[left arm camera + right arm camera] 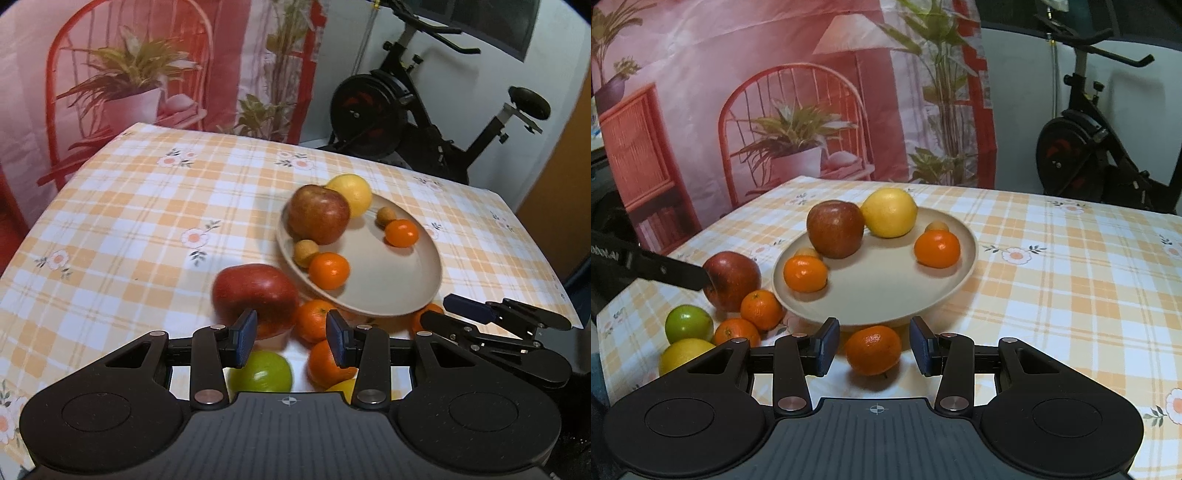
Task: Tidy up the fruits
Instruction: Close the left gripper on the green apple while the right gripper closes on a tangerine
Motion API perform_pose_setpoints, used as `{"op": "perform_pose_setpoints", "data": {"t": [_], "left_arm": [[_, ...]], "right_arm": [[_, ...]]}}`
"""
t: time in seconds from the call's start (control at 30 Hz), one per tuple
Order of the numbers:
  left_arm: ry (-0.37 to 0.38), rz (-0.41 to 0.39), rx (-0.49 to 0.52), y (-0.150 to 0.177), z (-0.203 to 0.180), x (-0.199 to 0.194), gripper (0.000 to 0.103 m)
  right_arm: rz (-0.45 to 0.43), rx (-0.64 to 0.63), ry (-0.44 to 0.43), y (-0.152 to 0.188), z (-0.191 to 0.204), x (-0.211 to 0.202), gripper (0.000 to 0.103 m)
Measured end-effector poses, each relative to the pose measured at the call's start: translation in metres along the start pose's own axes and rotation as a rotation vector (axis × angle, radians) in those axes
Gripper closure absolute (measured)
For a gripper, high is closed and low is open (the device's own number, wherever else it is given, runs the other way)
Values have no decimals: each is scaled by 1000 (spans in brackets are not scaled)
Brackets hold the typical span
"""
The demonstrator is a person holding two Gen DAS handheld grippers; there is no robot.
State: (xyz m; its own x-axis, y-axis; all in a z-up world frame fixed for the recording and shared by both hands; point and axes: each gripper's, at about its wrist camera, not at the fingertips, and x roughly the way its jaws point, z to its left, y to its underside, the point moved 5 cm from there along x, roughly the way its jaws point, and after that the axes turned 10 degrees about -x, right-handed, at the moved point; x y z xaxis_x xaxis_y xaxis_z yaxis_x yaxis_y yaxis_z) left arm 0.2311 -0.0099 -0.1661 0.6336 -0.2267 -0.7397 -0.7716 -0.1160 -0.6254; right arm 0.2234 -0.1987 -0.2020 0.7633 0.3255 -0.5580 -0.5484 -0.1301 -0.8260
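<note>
Room: a table under an orange-and-white checked tablecloth point(1052, 266); behind it a printed backdrop point(798, 110) of a red chair and potted plants; an exercise bike point(424, 110) at the right
Plate: a beige plate point(886, 291) mid-table; on it a red apple point(834, 229), a yellow fruit point(890, 218), two mandarins point(805, 273) and two small tan fruits
Loose fruit: left of the plate a second red apple point(255, 291), a green apple point(689, 323), two mandarins, a yellow fruit at the near edge; one lone mandarin point(873, 349) just before the plate's near rim
Left gripper point(291, 341): jaws apart, nothing clamped; above the loose cluster
Right gripper point(873, 345): jaws apart, flanking the lone mandarin, pads clear of it
</note>
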Motion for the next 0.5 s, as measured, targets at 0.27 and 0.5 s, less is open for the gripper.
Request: {"op": "perform_pose_setpoints", "data": {"t": [0.27,0.5], "left_arm": [[-19,41,-60,13,25,-1,60],[-9,53,-70,18,29,2,57]], "right_arm": [[26,-6,-3,5,0,6,65],[34,-14,-12,6,1,8,69]]}}
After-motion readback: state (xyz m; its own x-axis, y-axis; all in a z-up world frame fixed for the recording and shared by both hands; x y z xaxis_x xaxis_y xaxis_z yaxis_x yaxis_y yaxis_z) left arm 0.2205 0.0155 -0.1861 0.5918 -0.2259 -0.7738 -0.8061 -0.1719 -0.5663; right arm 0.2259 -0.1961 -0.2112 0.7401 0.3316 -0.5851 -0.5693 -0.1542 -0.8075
